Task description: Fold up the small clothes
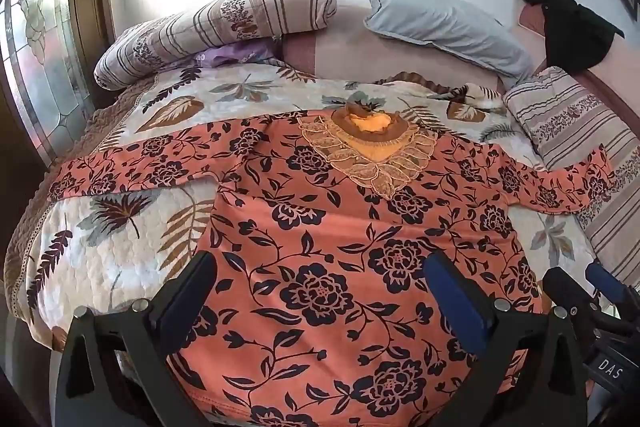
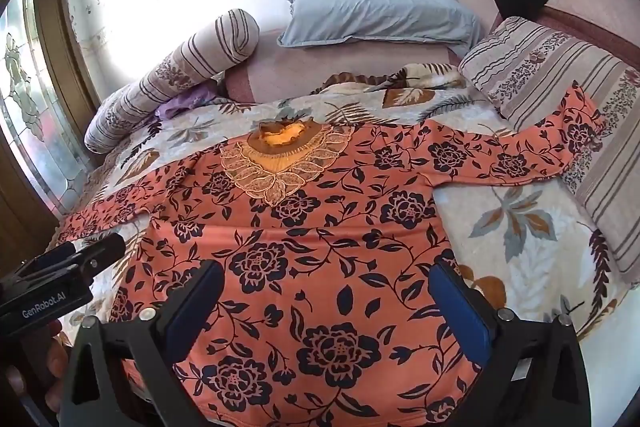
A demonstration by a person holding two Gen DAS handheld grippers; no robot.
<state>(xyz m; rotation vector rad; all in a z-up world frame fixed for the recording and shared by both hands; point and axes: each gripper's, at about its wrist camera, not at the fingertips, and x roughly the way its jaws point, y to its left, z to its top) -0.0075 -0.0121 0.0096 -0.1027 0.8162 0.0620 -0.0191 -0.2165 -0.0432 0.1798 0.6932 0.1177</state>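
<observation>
An orange long-sleeved top with dark flowers (image 1: 320, 227) lies flat, front up, on the bed, both sleeves spread out sideways, its lace collar (image 1: 372, 151) at the far end. It also shows in the right wrist view (image 2: 304, 247). My left gripper (image 1: 320, 275) is open and empty above the top's lower part. My right gripper (image 2: 328, 279) is open and empty above the same part, a little to the right. The right gripper shows at the left view's right edge (image 1: 588, 283); the left gripper shows at the right view's left edge (image 2: 80, 255).
The top lies on a leaf-print quilt (image 1: 120, 247). Striped bolsters lie at the far left (image 1: 224, 23) and along the right side (image 1: 580, 147). A grey pillow (image 1: 440, 23) and a black garment (image 1: 572, 31) are by the wall. A glass door (image 1: 36, 67) is at left.
</observation>
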